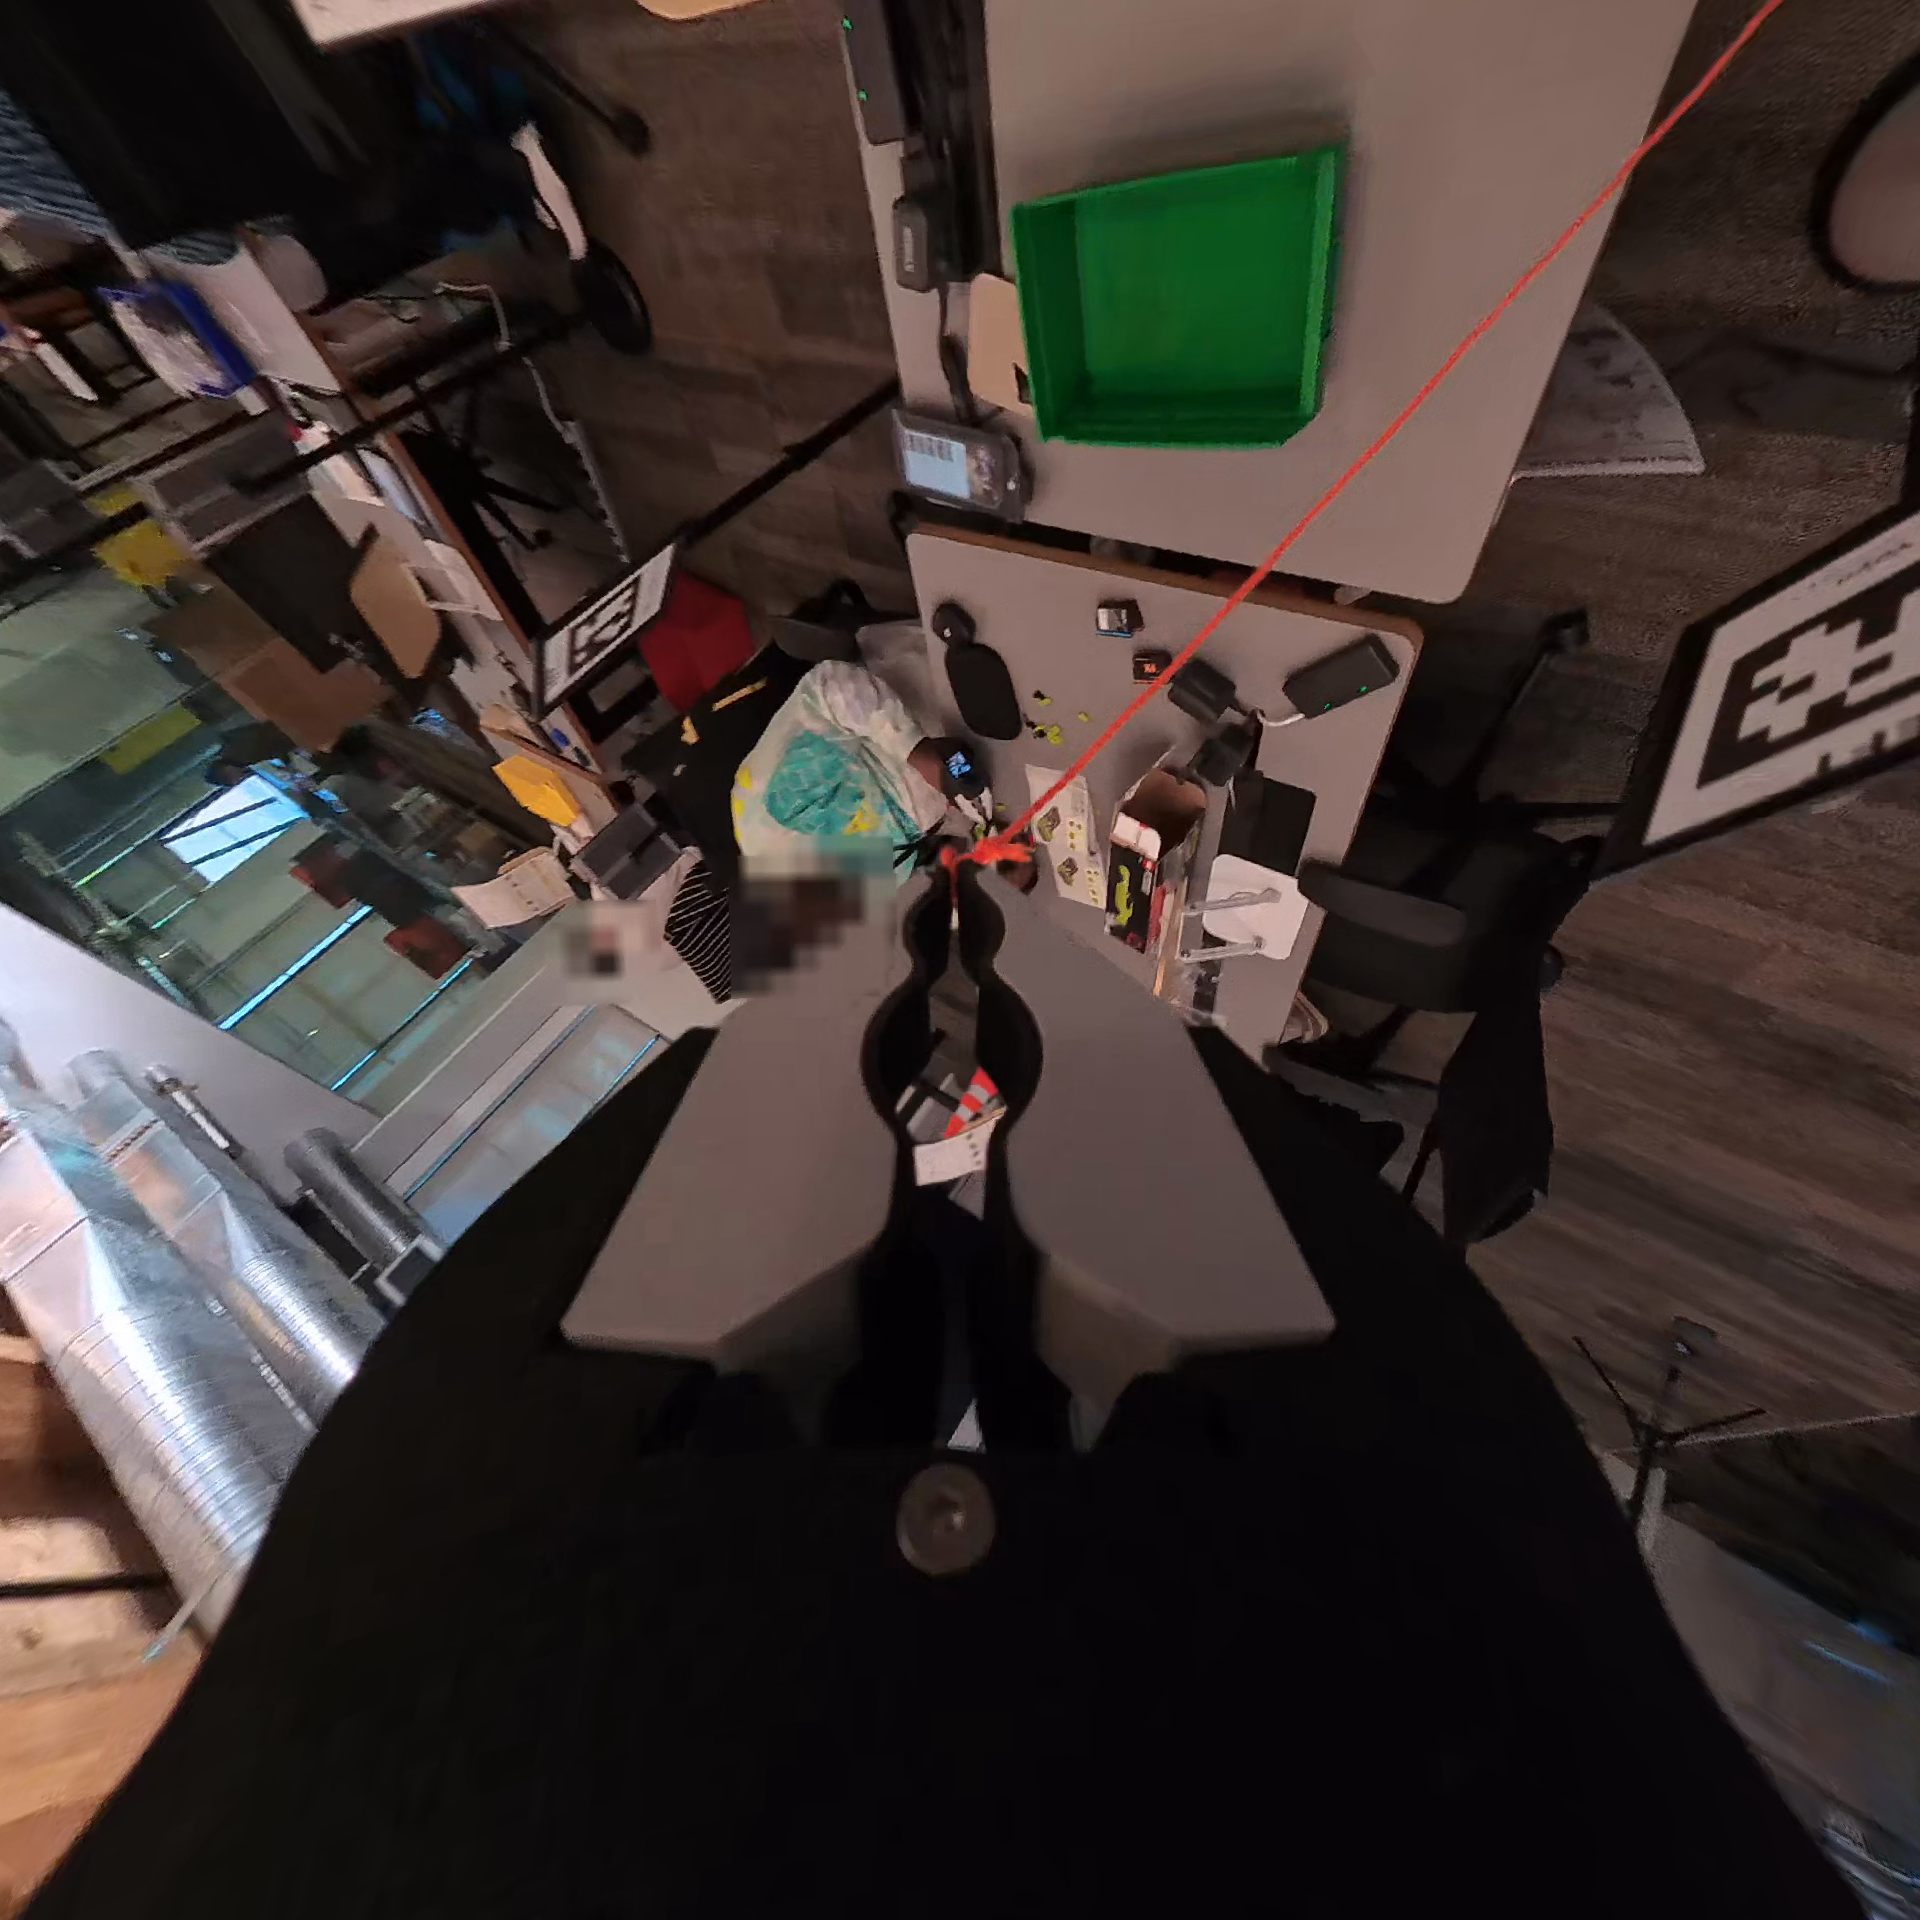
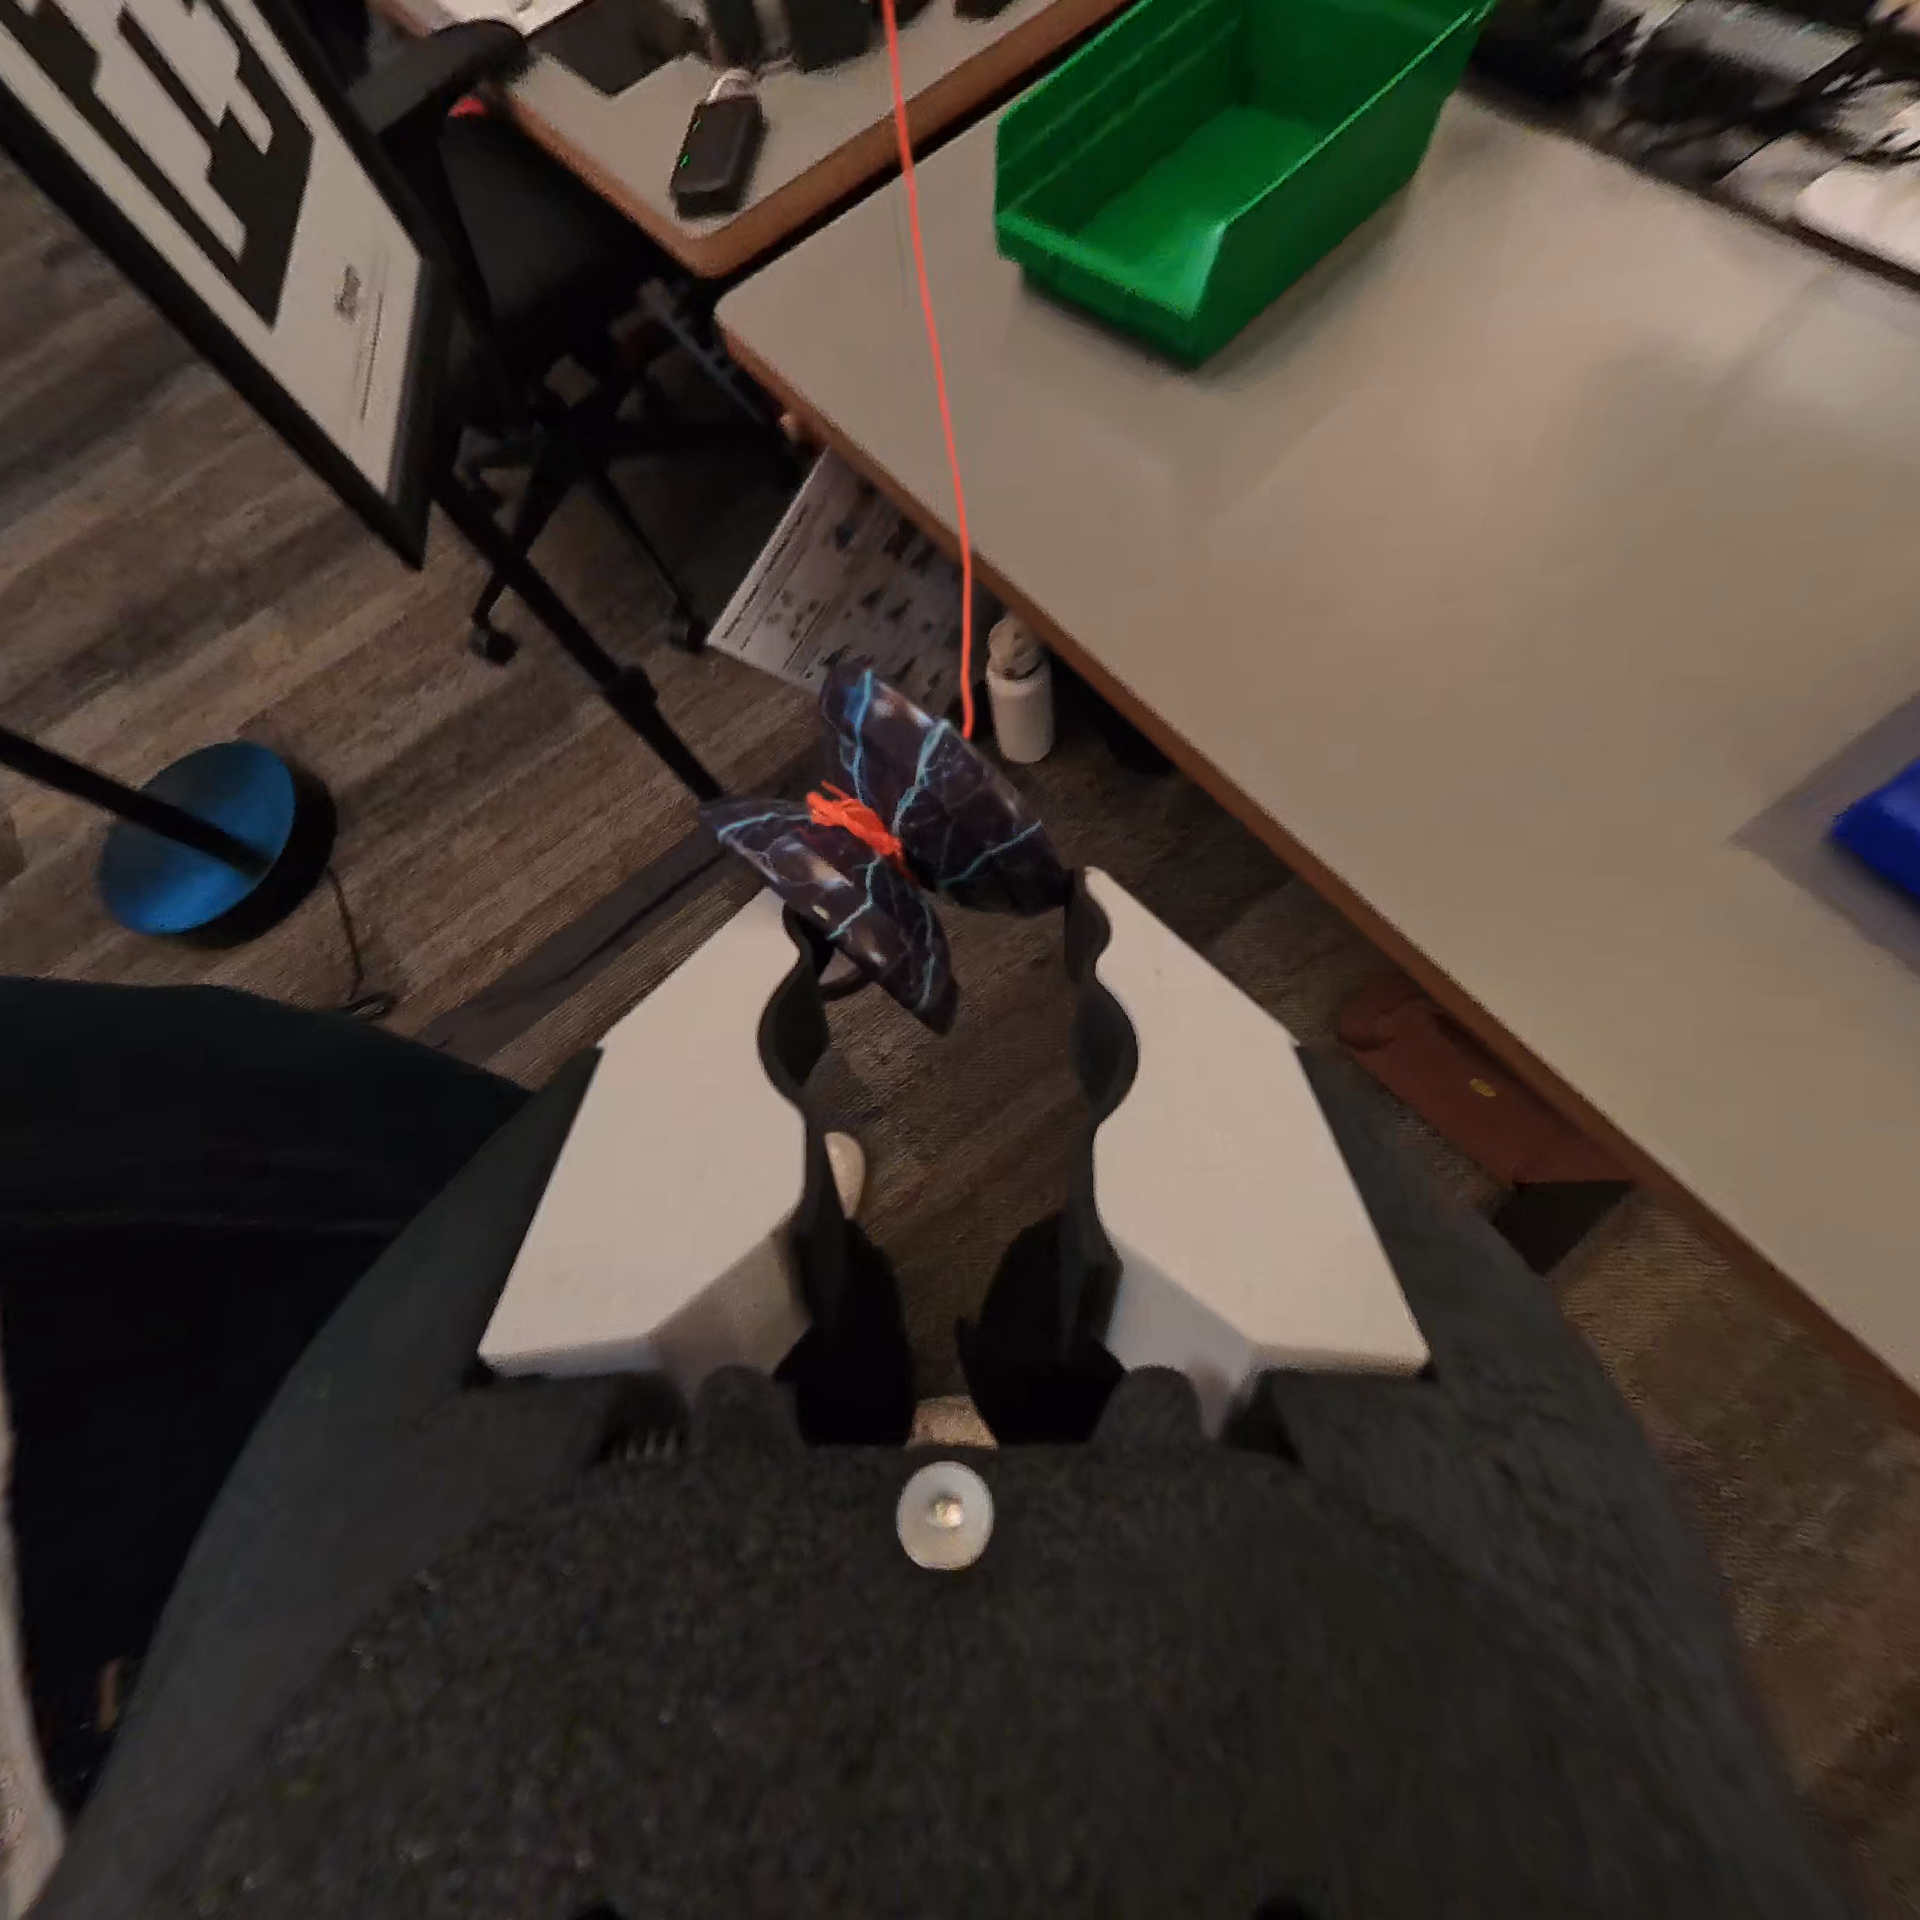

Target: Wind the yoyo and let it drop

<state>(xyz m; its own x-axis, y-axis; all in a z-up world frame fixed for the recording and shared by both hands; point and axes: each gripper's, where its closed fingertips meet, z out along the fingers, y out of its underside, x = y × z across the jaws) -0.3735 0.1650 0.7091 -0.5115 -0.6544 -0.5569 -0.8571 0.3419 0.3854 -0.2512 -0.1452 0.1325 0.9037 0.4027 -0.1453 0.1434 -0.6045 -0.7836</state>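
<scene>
The yoyo is dark blue with light blue streaks and has orange string wound around its axle. It sits between the fingertips of my right gripper, which is shut on its two halves, off the table's left edge and above the floor. The string rises from the yoyo to the top of the right wrist view. In the left wrist view my left gripper is shut on the string's knotted end. From there the string runs taut to the upper right corner.
A green bin stands on the grey table; it also shows in the left wrist view. A black stand with a blue round base and a marker board are on the floor at left. A cluttered desk is farther off. The grippers' ends are close to 65 cm from one another.
</scene>
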